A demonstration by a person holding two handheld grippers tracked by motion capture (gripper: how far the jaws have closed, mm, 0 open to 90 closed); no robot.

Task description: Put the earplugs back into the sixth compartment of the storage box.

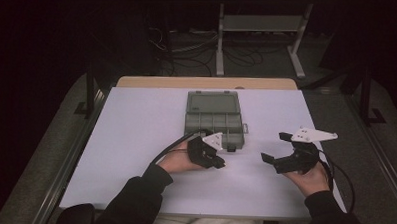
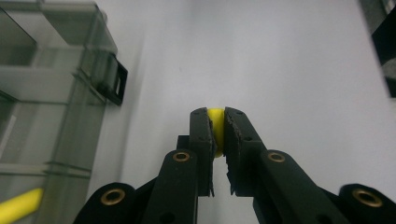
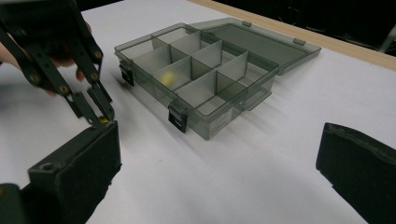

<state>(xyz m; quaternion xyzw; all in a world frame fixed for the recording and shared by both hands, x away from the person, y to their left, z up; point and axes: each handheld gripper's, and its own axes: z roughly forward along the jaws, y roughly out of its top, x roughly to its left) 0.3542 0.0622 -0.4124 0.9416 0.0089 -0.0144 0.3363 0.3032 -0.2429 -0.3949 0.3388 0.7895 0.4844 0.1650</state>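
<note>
Left hand-held gripper clamps yellow piece (beside compartment box).

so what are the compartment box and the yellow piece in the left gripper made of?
Compartment box: looks like smoky translucent hard plastic, glossy; dividers show through the walls, black latches on the front. Yellow piece: small, matte and rounded, pinched between the left gripper jaws; plastic or rubber, can't tell which.

One organizer box, two yellow pieces
</note>
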